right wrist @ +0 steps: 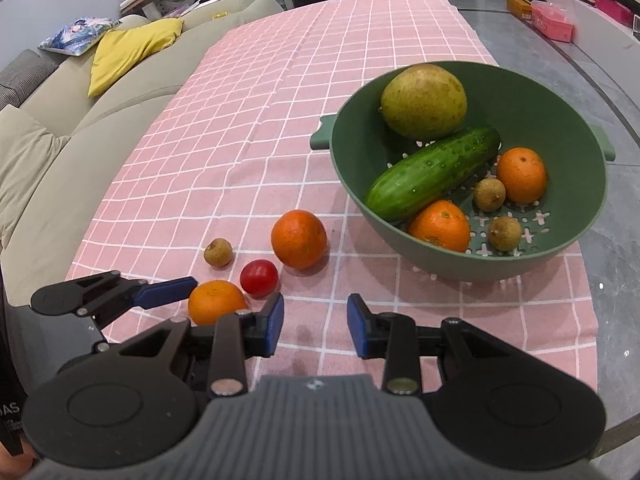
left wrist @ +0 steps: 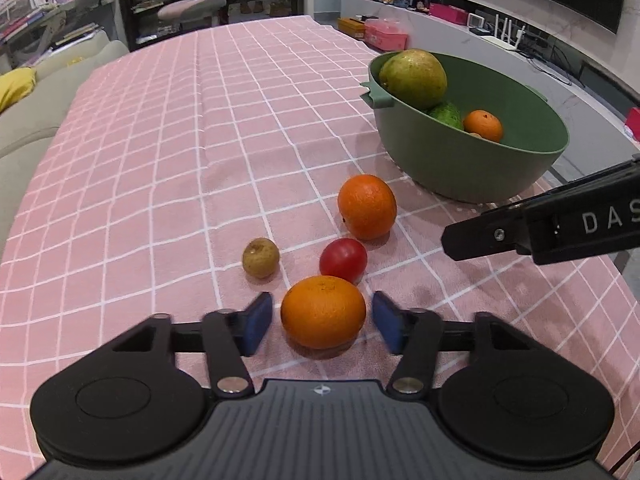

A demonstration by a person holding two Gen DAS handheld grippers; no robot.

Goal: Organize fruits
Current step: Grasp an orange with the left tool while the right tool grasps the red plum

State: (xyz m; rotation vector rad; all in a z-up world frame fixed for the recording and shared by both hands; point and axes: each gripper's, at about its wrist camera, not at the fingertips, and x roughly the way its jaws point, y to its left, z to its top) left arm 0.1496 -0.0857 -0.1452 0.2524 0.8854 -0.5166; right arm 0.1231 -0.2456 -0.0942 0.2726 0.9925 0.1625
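Note:
On the pink checked cloth lie an orange [left wrist: 323, 311] [right wrist: 216, 302], a red tomato [left wrist: 343, 260] [right wrist: 259, 277], a second orange [left wrist: 367, 206] [right wrist: 298, 238] and a small brown longan [left wrist: 261, 257] [right wrist: 218, 252]. My left gripper [left wrist: 322, 322] is open, its blue pads on either side of the near orange without touching it. My right gripper [right wrist: 315, 328] is open and empty above the cloth, right of the loose fruit. The green colander bowl [left wrist: 460, 168] [right wrist: 560, 92] holds a large pear-like fruit [right wrist: 424, 100], a cucumber [right wrist: 432, 172], two oranges and two longans.
A beige sofa [right wrist: 80, 128] with a yellow cushion [right wrist: 132, 50] runs along the table's left side. The grey tabletop [right wrist: 624, 216] is bare right of the cloth. A pink box [right wrist: 552, 22] and an orange box sit at the far right.

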